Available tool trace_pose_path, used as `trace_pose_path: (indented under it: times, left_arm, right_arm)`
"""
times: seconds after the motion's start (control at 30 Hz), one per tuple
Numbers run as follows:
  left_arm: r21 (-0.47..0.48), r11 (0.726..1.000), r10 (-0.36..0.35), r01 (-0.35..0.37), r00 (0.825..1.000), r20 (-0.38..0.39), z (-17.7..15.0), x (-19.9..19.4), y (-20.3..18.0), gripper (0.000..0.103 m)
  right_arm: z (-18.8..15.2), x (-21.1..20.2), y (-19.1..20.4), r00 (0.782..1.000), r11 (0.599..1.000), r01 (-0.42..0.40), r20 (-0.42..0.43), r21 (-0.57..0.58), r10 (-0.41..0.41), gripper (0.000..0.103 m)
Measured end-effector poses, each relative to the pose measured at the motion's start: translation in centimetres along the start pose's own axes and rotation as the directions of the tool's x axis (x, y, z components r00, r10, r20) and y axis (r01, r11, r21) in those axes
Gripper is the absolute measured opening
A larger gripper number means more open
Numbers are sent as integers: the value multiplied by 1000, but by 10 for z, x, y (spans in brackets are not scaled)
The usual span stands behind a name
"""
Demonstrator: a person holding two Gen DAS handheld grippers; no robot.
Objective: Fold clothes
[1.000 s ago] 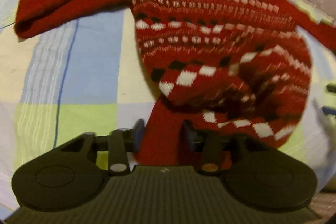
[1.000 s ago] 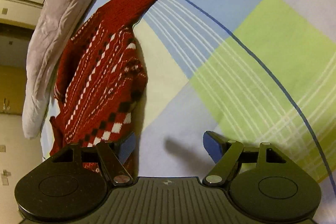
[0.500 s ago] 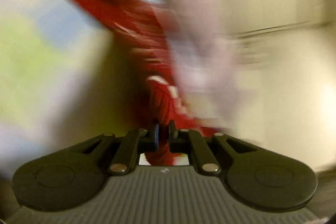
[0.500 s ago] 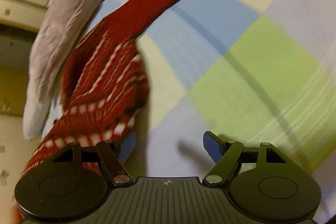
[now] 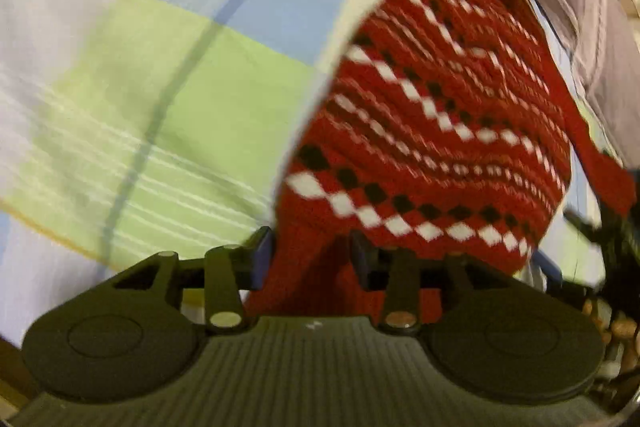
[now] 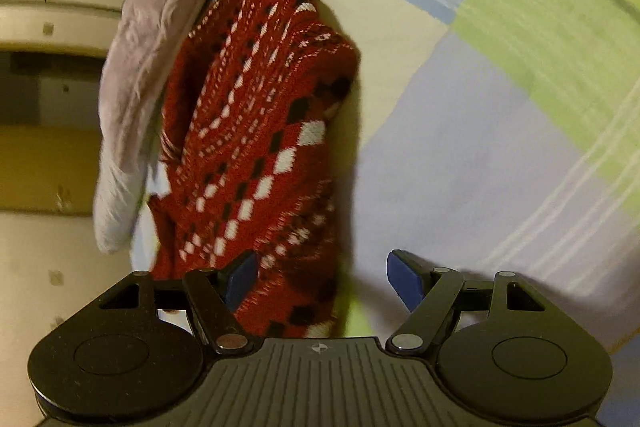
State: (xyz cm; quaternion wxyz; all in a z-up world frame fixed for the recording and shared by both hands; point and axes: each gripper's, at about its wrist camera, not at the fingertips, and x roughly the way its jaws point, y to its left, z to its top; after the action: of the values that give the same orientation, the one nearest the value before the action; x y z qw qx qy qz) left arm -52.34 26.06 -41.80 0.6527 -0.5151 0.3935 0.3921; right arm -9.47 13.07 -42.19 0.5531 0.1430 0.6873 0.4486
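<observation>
A red knitted sweater (image 5: 440, 115) with white and black diamond bands lies bunched on a checked bedsheet (image 5: 160, 99). My left gripper (image 5: 312, 255) has its jaws partly apart, with the sweater's red hem lying between them. In the right wrist view the sweater (image 6: 256, 155) lies left of centre, one sleeve running up to the top edge. My right gripper (image 6: 322, 275) is open; sweater fabric lies by its left finger (image 6: 240, 277).
A pale grey garment (image 6: 160, 39) lies along the bed's edge beside the sweater, also in the left wrist view (image 5: 580, 11). Beyond it are a cream wall and furniture (image 6: 48, 27). The sheet (image 6: 500, 127) spreads wide to the right.
The left gripper swung fast, shut tight on the hem half a second ago, and its jaws now stand wider. The sweater has been pulled closer to the right gripper.
</observation>
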Motion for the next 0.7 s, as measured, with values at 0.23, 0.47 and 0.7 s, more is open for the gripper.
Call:
trace_pose_path:
  times: [0.23,0.47,0.7]
  left_arm:
    - [-44,957,-284,286,957,58,38,-34,-16,3]
    - [-224,930,-205,291,917,341,118,-78,36,5]
    - [-321,922,-148,217,963,225,119,-42,64,12]
  right_arm:
    - [9,9,76,988,968,149,61,-201,-140,3]
    - [15,28,215,983,851,-5,156,-525,101,64]
    - [17,47,133,994,967,78,96,-241,-56,77]
